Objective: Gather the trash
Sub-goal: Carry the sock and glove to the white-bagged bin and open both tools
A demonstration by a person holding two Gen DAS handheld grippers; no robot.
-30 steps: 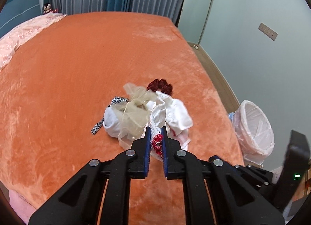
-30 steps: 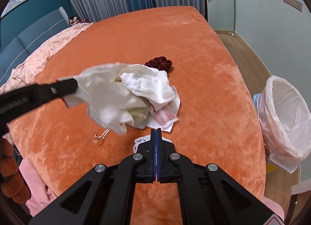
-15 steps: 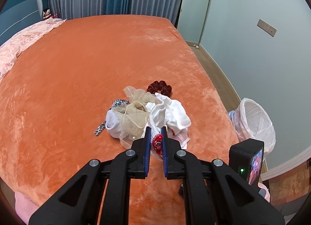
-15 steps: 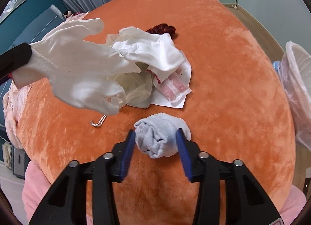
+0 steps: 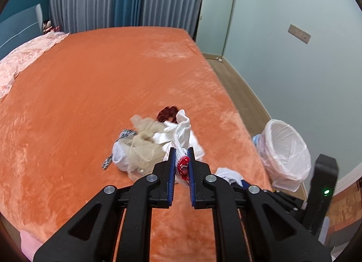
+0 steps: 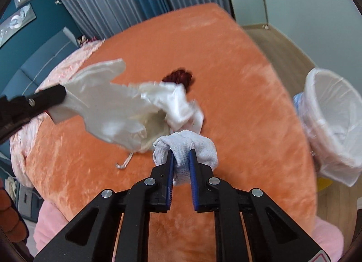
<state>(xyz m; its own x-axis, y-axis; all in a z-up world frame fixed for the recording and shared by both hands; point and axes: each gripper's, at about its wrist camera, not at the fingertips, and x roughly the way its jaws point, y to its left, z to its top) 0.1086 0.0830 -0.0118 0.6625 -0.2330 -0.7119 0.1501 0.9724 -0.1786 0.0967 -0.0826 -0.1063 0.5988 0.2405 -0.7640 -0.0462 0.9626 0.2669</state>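
My left gripper (image 5: 180, 151) is shut on a white glove (image 5: 182, 135) with a red-trimmed cuff and holds it above the orange bed (image 5: 90, 94); the glove (image 6: 106, 108) hangs from the left fingers in the right wrist view. My right gripper (image 6: 181, 152) is shut on a rolled grey-white sock (image 6: 187, 146), lifted off the bed. A pile of trash (image 5: 140, 149) lies on the bed: beige mesh, white cloth, a patterned strip. A bin with a white liner (image 6: 332, 124) stands on the floor to the right (image 5: 285, 151).
A dark red scrunchie (image 5: 168, 114) lies behind the pile. A small metal hook (image 6: 124, 163) lies on the bed. Pink bedding (image 5: 25, 56) covers the far left. Wooden floor (image 5: 239, 85) runs along the bed's right edge by the wall.
My right gripper opened around the sock, then closed on it and lifted it. My left gripper raised the glove higher off the pile.
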